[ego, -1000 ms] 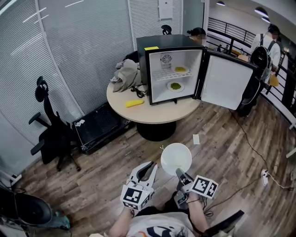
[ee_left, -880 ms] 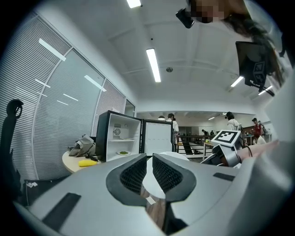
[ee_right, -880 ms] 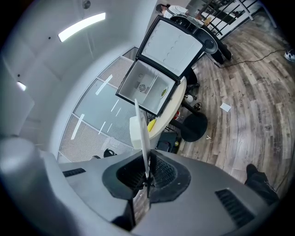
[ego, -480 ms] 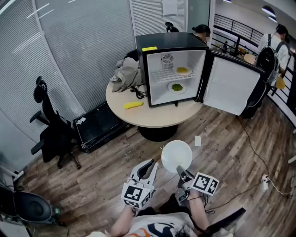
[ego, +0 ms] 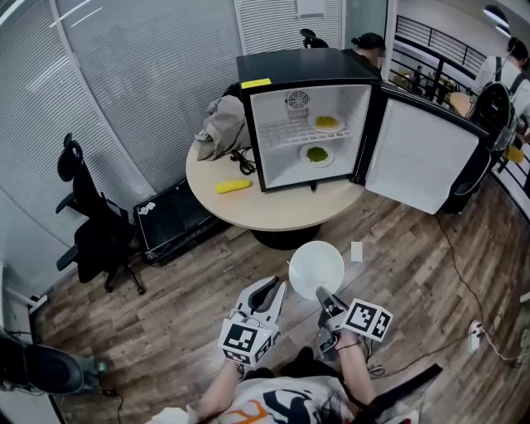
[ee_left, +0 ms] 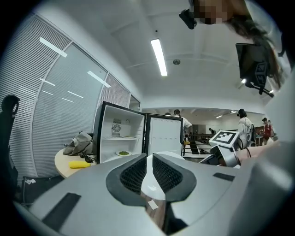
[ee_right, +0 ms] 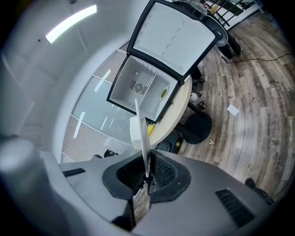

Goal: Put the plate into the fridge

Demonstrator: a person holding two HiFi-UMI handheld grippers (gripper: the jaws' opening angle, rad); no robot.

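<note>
You're nearing the fridge at twelve o'clock, right gripper pinching the plate (left gripper closed, empty); loading is still waiting.

No readable text. Yellow sticker on fridge: no print discernible. Wall sheet print too small.

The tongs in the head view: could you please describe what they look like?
The left tongs and right tongs are light grey with black ribbed pads; each carries a white cube with black square markers. The person's top is white with an orange print.
</note>
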